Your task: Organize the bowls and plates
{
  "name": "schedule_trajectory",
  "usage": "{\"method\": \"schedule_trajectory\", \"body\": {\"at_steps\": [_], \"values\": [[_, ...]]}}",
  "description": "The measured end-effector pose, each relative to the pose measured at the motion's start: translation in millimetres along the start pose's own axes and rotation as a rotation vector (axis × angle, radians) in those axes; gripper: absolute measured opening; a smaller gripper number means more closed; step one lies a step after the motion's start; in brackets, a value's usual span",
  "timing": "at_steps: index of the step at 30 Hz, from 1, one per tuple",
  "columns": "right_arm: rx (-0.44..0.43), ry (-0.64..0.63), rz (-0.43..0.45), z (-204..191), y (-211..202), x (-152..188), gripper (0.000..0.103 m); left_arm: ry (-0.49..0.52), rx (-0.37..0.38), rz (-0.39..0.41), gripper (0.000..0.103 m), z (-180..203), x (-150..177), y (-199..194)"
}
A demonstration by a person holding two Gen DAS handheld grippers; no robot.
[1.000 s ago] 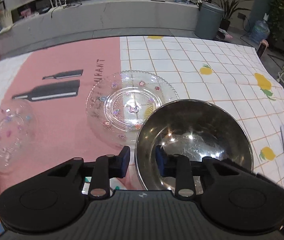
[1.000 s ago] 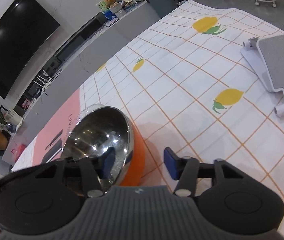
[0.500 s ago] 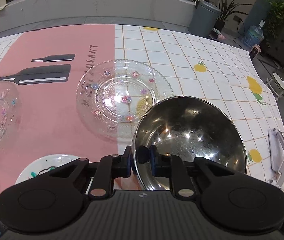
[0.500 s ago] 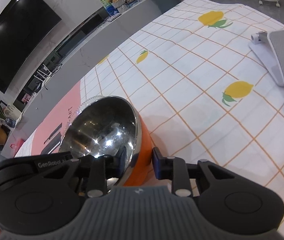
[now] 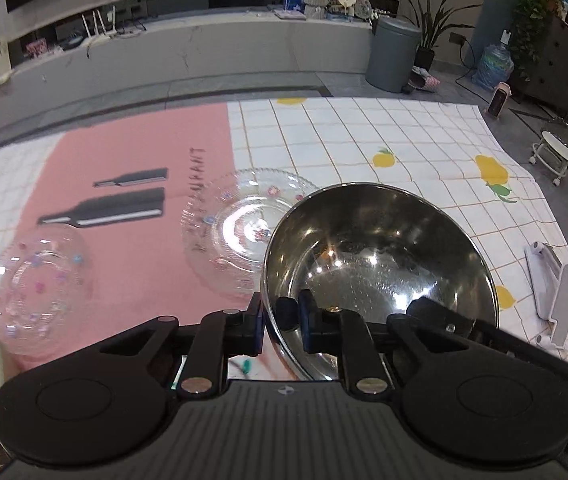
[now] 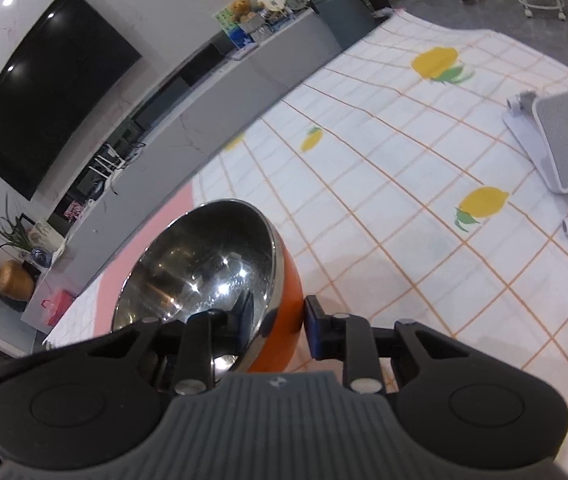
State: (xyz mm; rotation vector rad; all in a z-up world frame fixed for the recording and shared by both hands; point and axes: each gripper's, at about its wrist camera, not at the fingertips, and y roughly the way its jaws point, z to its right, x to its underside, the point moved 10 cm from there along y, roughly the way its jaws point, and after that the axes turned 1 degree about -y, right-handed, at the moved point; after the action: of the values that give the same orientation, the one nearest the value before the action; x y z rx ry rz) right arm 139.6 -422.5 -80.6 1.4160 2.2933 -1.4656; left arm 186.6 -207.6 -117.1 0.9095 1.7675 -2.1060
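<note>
Item: steel bowl (image 5: 380,256), polished inside, orange on its outer wall, gripped at two points of its rim and, by appearance, lifted clear of the tablecloth (image 5: 404,140). Left gripper (image 5: 279,320): jaws nearly closed, one pad outside the near-left rim and one inside, clamped on the thin wall; the bowl extends ahead and to the right of it. Right gripper (image 6: 279,318): jaws part-way closed, the inner finger in the basin, the outer pad against the orange wall, grasping the rim; the bowl extends ahead and to the left of it. The bowl is round, so no long axis; it tilts slightly, mouth toward the grippers. Neither hand is nearer; both hold opposite portions of the near rim. Also present: large clear glass plate (image 5: 239,224) with coloured dots, ahead and to the left of the left gripper, partly hidden behind the bowl; smaller clear glass dish (image 5: 39,284) far to the left; white folding stand (image 6: 564,148) ahead and right of the right gripper. Judgement: any stacking spot lies leftward, among the glassware.
</note>
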Motion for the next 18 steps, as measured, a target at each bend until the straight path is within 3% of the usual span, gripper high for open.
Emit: {"method": "schedule_trajectory", "body": {"at_steps": [5,12,18], "values": [[-0.102,-0.051,-0.013,-37,-25,12,0.026,-0.026,-0.049,0.007,0.019,-26,6,-45],[-0.250,-0.094,-0.129,-107,-58,56,0.026,-0.005,-0.167,0.036,0.019,-79,28,-117],[-0.283,-0.210,-0.175,-151,-84,96,0.026,-0.100,-0.192,0.054,0.020,-119,55,-154]]}}
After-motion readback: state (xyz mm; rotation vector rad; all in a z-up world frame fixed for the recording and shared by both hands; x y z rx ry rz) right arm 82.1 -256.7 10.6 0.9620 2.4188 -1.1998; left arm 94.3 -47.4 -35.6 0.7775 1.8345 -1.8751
